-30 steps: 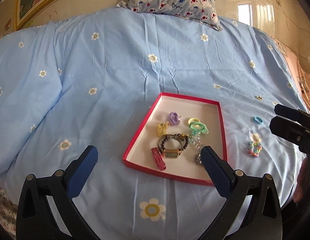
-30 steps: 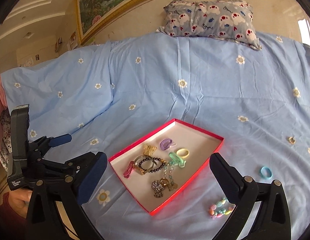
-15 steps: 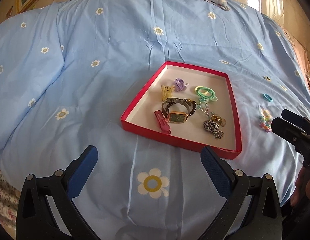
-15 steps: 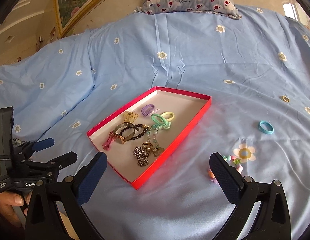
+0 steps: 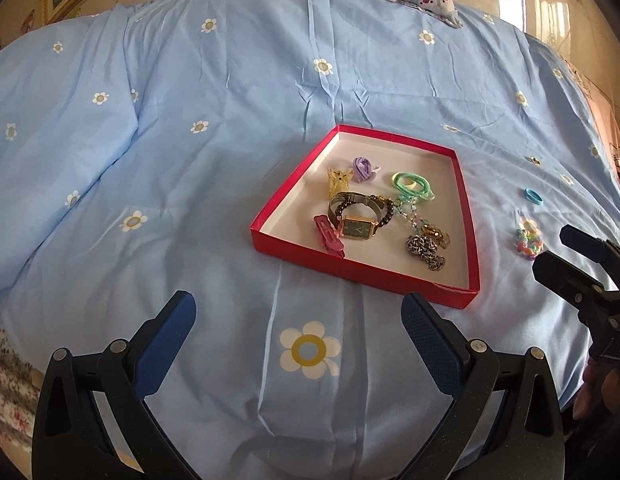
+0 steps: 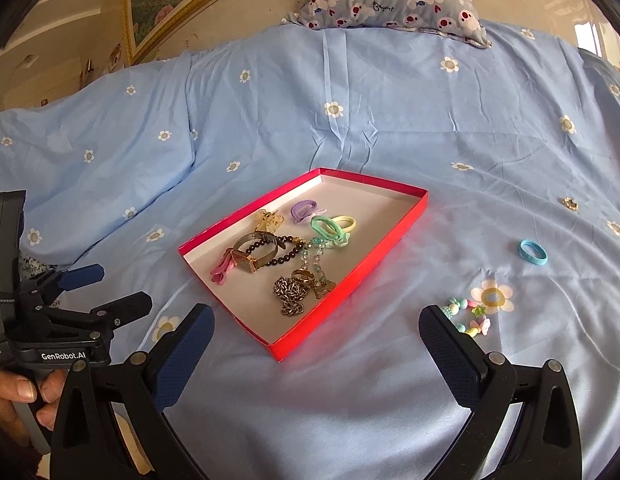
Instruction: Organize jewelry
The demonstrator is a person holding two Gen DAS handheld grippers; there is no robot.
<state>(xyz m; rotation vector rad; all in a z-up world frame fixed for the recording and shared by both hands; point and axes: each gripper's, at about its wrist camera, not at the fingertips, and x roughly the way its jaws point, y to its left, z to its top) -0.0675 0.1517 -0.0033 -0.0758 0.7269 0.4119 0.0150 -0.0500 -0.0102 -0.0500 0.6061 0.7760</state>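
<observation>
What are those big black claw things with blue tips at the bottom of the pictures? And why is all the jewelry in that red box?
Those claws are grabbing tools, one in each of a person's hands. Each carries a small camera looking forward between its two fingers, so one picture comes from the left gripper and the other from the right gripper. Both are open and hold nothing. On the blue flowered bedspread lies a shallow red box holding a wristwatch, hair ties, clips and chains. Outside it on the bedspread lie a blue hair tie, a colourful bead bracelet and a small gold-coloured piece, probably waiting to be tidied in.
</observation>
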